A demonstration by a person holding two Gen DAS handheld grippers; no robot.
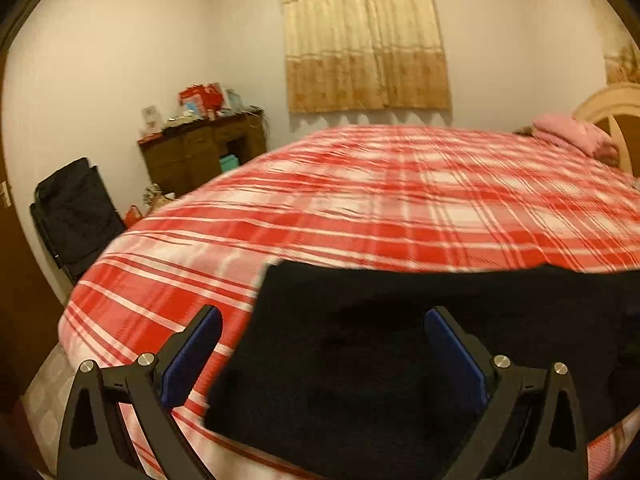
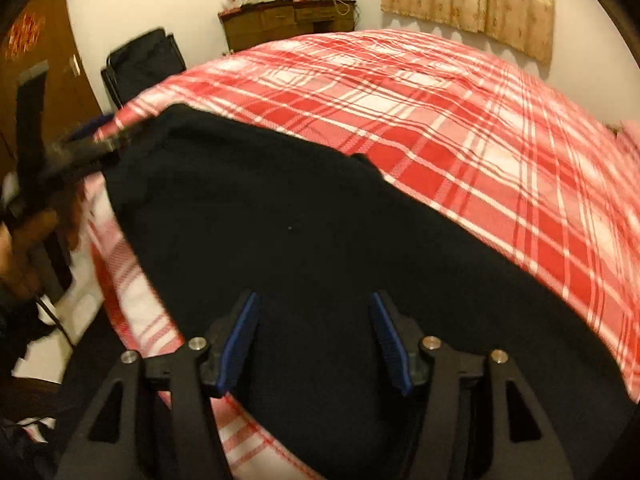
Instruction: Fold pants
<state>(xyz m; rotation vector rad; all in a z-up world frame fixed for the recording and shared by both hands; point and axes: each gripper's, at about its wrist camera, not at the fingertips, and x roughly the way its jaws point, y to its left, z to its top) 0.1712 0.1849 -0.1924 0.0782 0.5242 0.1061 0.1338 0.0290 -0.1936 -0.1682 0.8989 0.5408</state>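
Observation:
Black pants (image 1: 380, 352) lie flat on the near edge of a bed with a red and white plaid cover (image 1: 400, 200). My left gripper (image 1: 324, 320) is open, its blue pads wide apart over the pants' left end, holding nothing. In the right wrist view the pants (image 2: 300, 240) stretch from lower right to upper left. My right gripper (image 2: 314, 312) is open just above the cloth, empty. The left gripper (image 2: 80, 148) shows blurred at the pants' far left corner, with the hand holding it.
A wooden dresser (image 1: 204, 152) with clutter on top stands against the far wall, a black folding chair (image 1: 76, 216) beside it. A pink folded blanket (image 1: 572, 136) lies by the headboard. A beige curtain (image 1: 364, 40) hangs on the wall.

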